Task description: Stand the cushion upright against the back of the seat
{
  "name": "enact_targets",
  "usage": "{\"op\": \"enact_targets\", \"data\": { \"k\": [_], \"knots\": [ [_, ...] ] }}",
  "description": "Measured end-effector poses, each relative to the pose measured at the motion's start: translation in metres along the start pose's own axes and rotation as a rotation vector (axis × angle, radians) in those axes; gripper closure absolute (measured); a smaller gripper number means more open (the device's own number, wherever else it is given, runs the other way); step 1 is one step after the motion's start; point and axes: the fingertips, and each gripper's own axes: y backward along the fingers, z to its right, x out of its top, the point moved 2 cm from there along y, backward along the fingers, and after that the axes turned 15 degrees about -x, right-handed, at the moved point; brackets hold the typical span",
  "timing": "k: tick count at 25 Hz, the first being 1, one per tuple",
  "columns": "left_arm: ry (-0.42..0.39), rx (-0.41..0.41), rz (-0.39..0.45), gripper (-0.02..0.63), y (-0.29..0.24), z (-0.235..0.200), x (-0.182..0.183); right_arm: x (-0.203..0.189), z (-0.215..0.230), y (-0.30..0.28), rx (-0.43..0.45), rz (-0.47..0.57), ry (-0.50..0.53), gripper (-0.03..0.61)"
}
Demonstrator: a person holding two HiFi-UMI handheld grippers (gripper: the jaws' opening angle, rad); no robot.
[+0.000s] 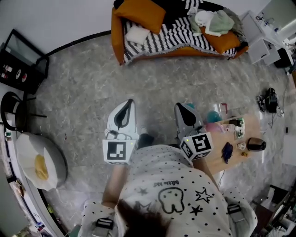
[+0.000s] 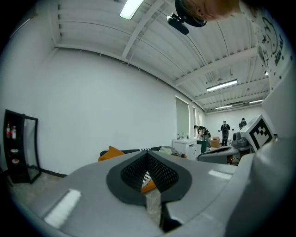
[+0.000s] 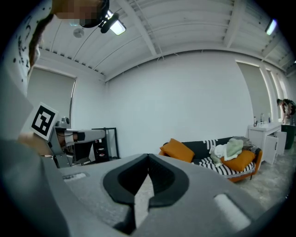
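Note:
An orange sofa [image 1: 180, 32] with a black-and-white striped cover stands against the far wall. One orange cushion [image 1: 141, 13] leans at its left end; it is also seen in the right gripper view [image 3: 178, 150]. A second orange cushion [image 1: 226, 41] lies low at the right end [image 3: 240, 160], with pale clothes [image 1: 210, 21] heaped by it. A small white pillow [image 1: 137, 34] rests on the seat. My left gripper [image 1: 130, 102] and right gripper [image 1: 178, 106] are held side by side over the floor, well short of the sofa. Both are shut and empty [image 2: 148, 152] [image 3: 148, 156].
A low wooden table [image 1: 249, 125] with small items stands at my right. A black shelf unit [image 1: 21, 62] and a round chair with an egg-shaped pad [image 1: 39, 162] are at the left. White desks [image 1: 270, 39] stand right of the sofa. People [image 2: 224, 132] stand far off.

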Motion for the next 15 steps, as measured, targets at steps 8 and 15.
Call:
{"op": "enact_targets", "data": {
  "k": [8, 15],
  "knots": [
    [-0.026, -0.009, 0.005, 0.620, -0.014, -0.045, 0.002, 0.010, -0.010, -0.051, -0.041, 0.001, -0.070, 0.581],
    [0.031, 0.008, 0.020, 0.620, -0.034, -0.066, 0.001, 0.017, -0.010, -0.084, -0.038, 0.008, -0.040, 0.583]
  ]
}}
